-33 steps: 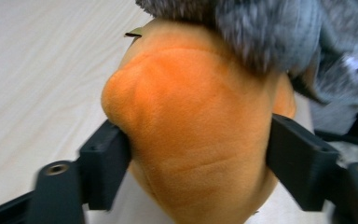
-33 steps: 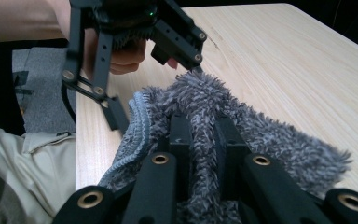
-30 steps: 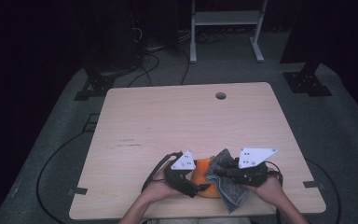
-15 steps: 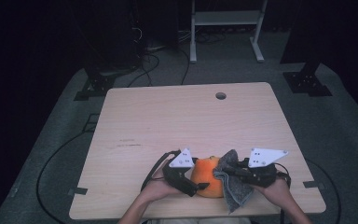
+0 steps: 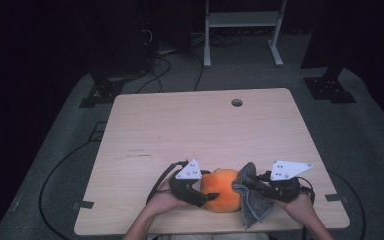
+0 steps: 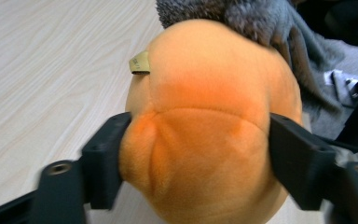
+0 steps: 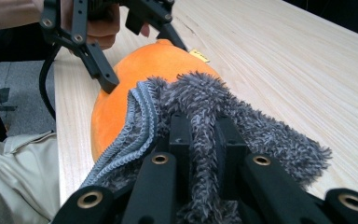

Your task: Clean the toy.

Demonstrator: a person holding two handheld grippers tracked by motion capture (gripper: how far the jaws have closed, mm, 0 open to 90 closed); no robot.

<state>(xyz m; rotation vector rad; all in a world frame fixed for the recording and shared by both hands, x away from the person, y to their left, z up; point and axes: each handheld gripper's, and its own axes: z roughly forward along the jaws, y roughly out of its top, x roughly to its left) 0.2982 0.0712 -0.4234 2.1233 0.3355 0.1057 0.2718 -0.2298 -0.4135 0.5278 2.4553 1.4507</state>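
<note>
An orange plush ball lies near the table's front edge. My left gripper comes at it from the left. In the left gripper view the two jaws dent the plush ball on both sides, and the left gripper has just been closing on it. A yellow tag sticks out of the ball's top. My right gripper is shut on a grey fluffy cloth. In the right gripper view the cloth bunches around the right gripper and rests against the ball.
The light wooden table has a round cable hole near its far edge. Cables lie on the dark floor around it, and a white frame stands behind. The person's lap is just below the front edge.
My right gripper has shifted a little to the right with the cloth, which now hangs along the ball's right side. The left hand and the ball have stayed put.
</note>
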